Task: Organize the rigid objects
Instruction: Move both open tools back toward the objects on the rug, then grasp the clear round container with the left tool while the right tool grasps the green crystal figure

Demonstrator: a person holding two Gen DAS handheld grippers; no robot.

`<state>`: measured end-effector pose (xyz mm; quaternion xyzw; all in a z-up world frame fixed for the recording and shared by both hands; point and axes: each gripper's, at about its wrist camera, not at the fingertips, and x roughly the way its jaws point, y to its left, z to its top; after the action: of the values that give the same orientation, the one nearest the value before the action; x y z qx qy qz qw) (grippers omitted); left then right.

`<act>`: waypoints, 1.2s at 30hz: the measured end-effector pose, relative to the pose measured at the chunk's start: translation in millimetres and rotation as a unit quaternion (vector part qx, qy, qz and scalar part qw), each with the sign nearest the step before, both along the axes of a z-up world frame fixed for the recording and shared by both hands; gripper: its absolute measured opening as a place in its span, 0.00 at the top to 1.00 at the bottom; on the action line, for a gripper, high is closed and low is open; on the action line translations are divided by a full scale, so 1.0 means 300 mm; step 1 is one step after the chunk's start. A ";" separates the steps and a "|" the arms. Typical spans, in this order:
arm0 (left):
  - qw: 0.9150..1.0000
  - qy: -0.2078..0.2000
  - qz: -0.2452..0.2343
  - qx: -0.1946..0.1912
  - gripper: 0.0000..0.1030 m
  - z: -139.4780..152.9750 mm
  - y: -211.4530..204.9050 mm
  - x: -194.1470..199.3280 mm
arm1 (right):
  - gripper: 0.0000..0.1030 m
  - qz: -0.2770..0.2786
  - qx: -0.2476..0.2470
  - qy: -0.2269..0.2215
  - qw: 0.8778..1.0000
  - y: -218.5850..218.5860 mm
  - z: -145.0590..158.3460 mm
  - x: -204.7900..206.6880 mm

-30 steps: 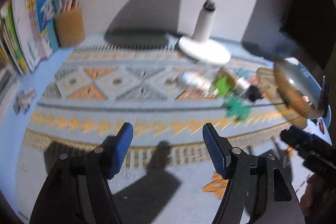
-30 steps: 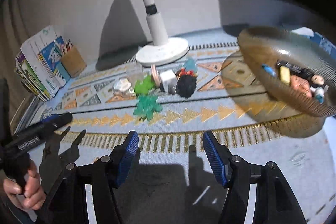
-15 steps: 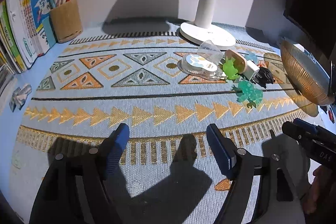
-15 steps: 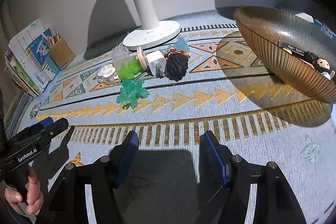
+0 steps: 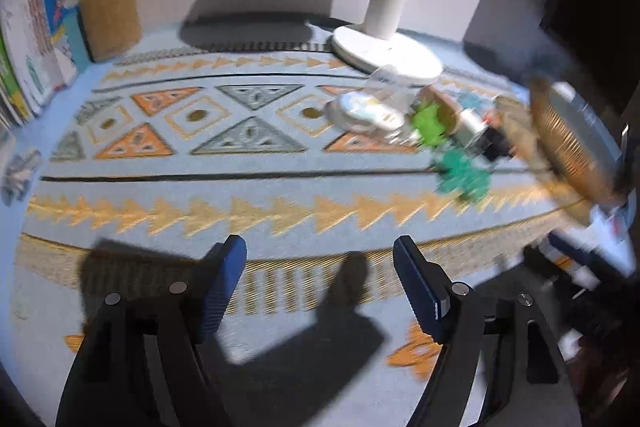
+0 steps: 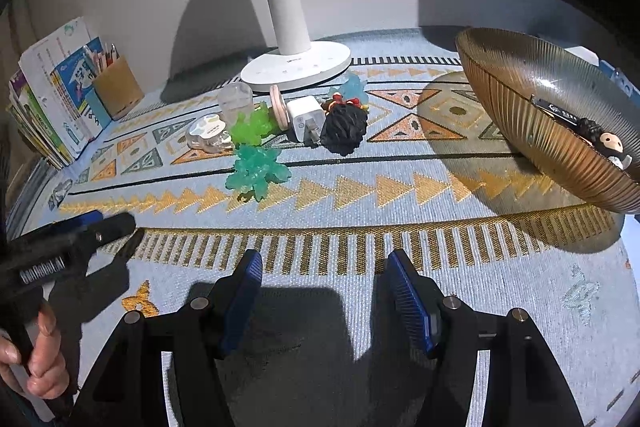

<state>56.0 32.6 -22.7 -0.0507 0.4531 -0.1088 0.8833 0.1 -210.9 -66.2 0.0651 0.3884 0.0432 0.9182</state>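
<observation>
A cluster of small objects lies on the patterned mat in front of the lamp base: a teal crystal toy (image 6: pixel 256 171), a green crystal toy (image 6: pixel 256 125), a white charger plug (image 6: pixel 306 119), a black spiky figure (image 6: pixel 345 127), a clear round case (image 6: pixel 208 137) and a clear cup (image 6: pixel 236 101). A ribbed amber bowl (image 6: pixel 520 115) at the right holds several small items. My right gripper (image 6: pixel 324 291) is open and empty, well in front of the cluster. My left gripper (image 5: pixel 320 279) is open and empty; the cluster (image 5: pixel 432 131) and the bowl (image 5: pixel 568 147) appear blurred to its far right.
A white lamp base (image 6: pixel 296 67) stands behind the cluster. A brown pen holder (image 6: pixel 118 87) and upright books (image 6: pixel 52 99) stand at the far left. The left gripper's body (image 6: pixel 60 247) and a hand show at the right wrist view's left edge.
Both grippers have stayed open and empty. The right wrist view has closed in slightly on the cluster. The left wrist view has swung and is now motion-blurred.
</observation>
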 end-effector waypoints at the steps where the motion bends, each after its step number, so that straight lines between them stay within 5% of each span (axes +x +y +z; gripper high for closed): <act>1: 1.000 0.009 -0.004 -0.022 0.28 0.012 -0.004 0.018 | 0.39 -0.001 0.000 -0.002 1.000 0.000 0.001 -0.001; 5: 0.995 0.034 0.000 -0.090 0.28 0.055 -0.042 0.127 | 0.39 -0.003 -0.005 0.003 1.000 0.007 -0.003 0.001; 14: 0.998 0.029 0.044 -0.023 0.29 0.009 -0.167 0.322 | 0.38 0.027 0.037 0.020 0.999 0.007 0.032 0.043; 22: 0.998 0.022 0.047 0.041 0.32 -0.033 -0.238 0.387 | 0.38 0.091 -0.034 0.038 0.995 0.138 0.059 0.176; 24: 0.998 0.011 0.040 0.055 0.39 -0.033 -0.248 0.389 | 0.38 0.093 -0.034 0.043 0.994 0.144 0.042 0.209; 36: 0.997 0.001 -0.056 0.059 0.39 -0.021 -0.165 0.284 | 0.39 0.098 -0.047 0.028 0.994 0.168 0.003 0.307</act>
<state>141.1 -16.8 -28.9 0.0270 0.4618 -0.1315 0.8768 92.1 -160.4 -65.4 -0.0150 0.4199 0.1127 0.9004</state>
